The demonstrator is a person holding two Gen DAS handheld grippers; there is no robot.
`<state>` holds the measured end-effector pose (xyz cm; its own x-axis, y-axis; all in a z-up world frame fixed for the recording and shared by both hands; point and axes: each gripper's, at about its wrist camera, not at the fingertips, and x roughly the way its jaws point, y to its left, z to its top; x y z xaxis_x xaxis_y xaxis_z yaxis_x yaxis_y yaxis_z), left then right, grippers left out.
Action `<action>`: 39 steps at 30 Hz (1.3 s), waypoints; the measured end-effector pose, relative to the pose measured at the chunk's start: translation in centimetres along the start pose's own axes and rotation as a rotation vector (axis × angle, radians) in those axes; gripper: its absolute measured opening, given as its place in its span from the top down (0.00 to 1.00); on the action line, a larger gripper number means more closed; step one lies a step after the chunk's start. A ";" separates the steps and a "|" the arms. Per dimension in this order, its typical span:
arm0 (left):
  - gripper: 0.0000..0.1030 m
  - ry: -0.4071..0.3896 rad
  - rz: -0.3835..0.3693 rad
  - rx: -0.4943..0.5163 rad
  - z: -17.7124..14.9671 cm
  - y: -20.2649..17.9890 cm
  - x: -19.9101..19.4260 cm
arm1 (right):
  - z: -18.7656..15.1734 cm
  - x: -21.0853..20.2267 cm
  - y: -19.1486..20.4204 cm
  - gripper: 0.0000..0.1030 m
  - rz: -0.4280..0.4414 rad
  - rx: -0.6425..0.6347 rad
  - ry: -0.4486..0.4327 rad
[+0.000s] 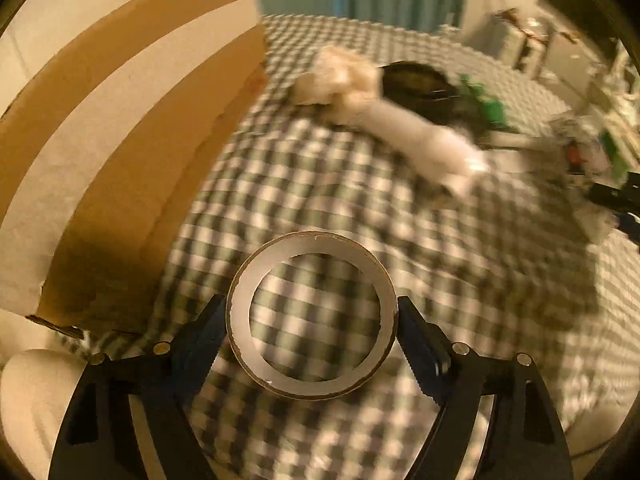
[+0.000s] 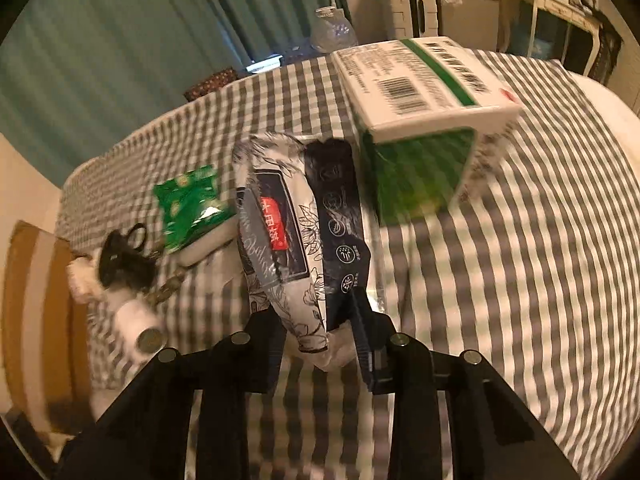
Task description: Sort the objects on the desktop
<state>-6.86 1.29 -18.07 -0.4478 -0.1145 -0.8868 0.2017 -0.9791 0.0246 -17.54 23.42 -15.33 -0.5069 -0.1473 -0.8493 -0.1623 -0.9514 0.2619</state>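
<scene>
Between the fingers of the left gripper (image 1: 312,320), a brown-and-white cardboard tape ring (image 1: 312,316) is seen lying flat on the grey-and-white checked tablecloth (image 1: 360,200); both pads appear to touch its rim, though a firm clamp cannot be confirmed. At 10 o'clock, a brown corrugated cardboard box (image 1: 120,128) is located. At 1 o'clock, a white cylindrical bottle (image 1: 424,136) is seen, blurred. The right gripper (image 2: 316,332) is clamped on the near end of a white-and-navy floral soft packet (image 2: 296,224). Beyond it, at 1 o'clock, a white-and-green printed carton (image 2: 420,92) is located; at 10 o'clock, a green foil sachet (image 2: 188,204).
</scene>
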 end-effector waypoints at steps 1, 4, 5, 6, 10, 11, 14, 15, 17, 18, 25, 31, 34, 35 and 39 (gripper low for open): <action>0.19 -0.008 -0.018 0.011 -0.2 -0.2 -0.5 | -0.2 -0.8 0.1 0.82 -0.005 -0.006 -0.012; 0.19 -0.039 -0.056 0.039 -0.4 -0.9 -2.2 | -0.9 -3.2 0.6 0.85 -0.007 -0.031 -0.041; 0.19 -0.048 -0.066 0.043 -0.3 -1.1 -2.9 | -1.5 -3.8 0.8 0.88 -0.011 -0.043 -0.048; 0.19 -0.056 -0.073 0.042 -0.5 -1.2 -3.5 | -2.1 -4.3 1.1 0.96 -0.013 -0.060 -0.045; 0.19 -0.109 -0.093 0.049 -0.3 -0.8 -6.3 | -3.6 -5.8 1.3 0.99 0.015 -0.060 -0.041; 0.19 -0.128 -0.093 0.053 -0.1 -0.9 -7.2 | -3.8 -6.4 1.1 0.99 0.024 -0.057 -0.045; 0.19 -0.187 -0.097 0.063 1.2 -0.4 -7.8 | -4.0 -8.3 2.0 0.99 0.040 -0.063 -0.060; 0.19 -0.206 -0.102 0.065 1.5 -0.3 -8.5 | -4.0 -8.8 2.5 0.99 0.043 -0.072 -0.077; 0.19 -0.228 -0.110 0.062 2.1 0.1 -9.1 | -3.9 -9.1 2.9 0.96 0.052 -0.069 -0.099; 0.19 -0.236 -0.111 0.063 2.2 0.3 -9.3 | -3.8 -9.0 3.0 0.75 0.070 -0.060 -0.101; 0.19 -0.230 -0.081 0.079 3.4 0.5 -8.8 | -2.2 -4.8 2.9 0.16 0.053 -0.037 -0.139; 0.19 -0.179 -0.065 0.082 5.5 -0.8 -6.0 | -0.6 1.6 1.7 0.39 0.010 -0.014 -0.012; 0.19 -0.165 -0.070 0.100 6.4 -1.7 -5.2 | -0.5 3.7 1.0 0.78 0.023 0.000 0.068; 0.19 -0.165 -0.074 0.106 6.6 -2.0 -5.1 | -0.6 3.5 0.9 0.79 0.025 -0.005 0.053; 0.19 -0.182 -0.107 0.116 7.5 -2.3 -6.2 | -1.3 -0.4 1.6 0.86 0.010 -0.041 -0.025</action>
<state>-11.08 3.01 -9.22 -0.6126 -0.0268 -0.7899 0.0475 -0.9989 -0.0029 -16.51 21.61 -15.13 -0.5295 -0.1507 -0.8348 -0.1222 -0.9603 0.2509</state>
